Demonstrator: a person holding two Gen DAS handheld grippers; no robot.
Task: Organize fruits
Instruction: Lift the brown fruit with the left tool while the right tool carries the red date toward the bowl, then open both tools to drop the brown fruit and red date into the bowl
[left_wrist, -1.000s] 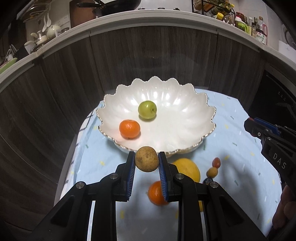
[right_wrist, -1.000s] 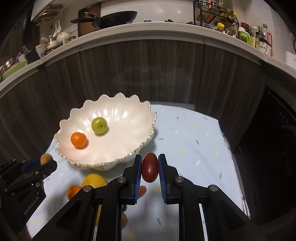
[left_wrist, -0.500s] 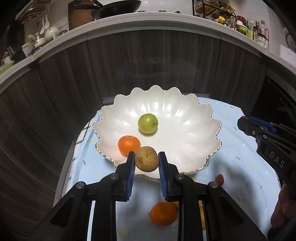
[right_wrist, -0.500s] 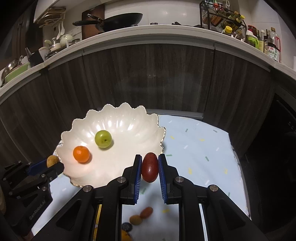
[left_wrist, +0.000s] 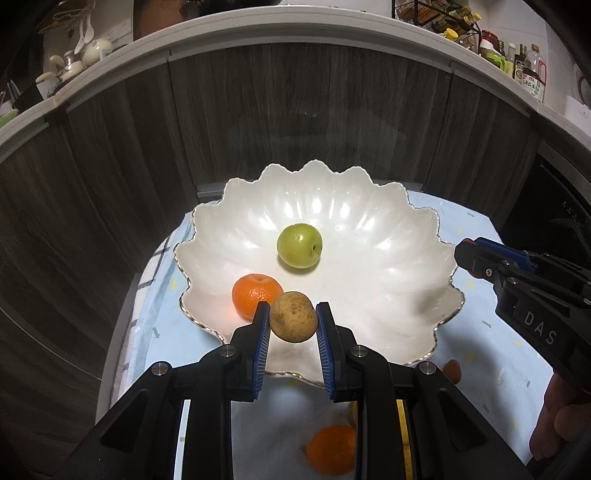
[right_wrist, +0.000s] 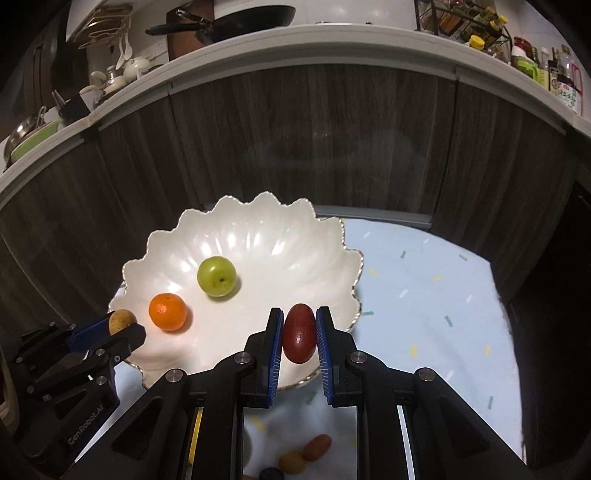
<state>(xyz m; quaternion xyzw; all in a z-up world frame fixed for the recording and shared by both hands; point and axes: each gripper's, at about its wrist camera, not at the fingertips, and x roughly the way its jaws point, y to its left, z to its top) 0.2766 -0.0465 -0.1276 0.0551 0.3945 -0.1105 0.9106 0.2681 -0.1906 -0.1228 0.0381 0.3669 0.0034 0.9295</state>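
i'm holding both grippers over the near rim of the scalloped white bowl (left_wrist: 388, 221). my left gripper (left_wrist: 293, 322) is clamping a brownish round fruit (left_wrist: 293, 322) just above the bowl's near-left edge, and my right gripper (right_wrist: 299, 333) is pinching a dark red oval fruit (right_wrist: 299, 333) over its near-right edge. a green apple (left_wrist: 299, 245) and a mandarin (left_wrist: 255, 293) are sitting inside the bowl, and another mandarin (left_wrist: 330, 449) is lying on the light blue cloth (right_wrist: 424, 295) in front of it.

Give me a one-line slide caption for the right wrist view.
Right gripper holds a red fruit over the white bowl's rim; a green fruit and an orange lie inside.
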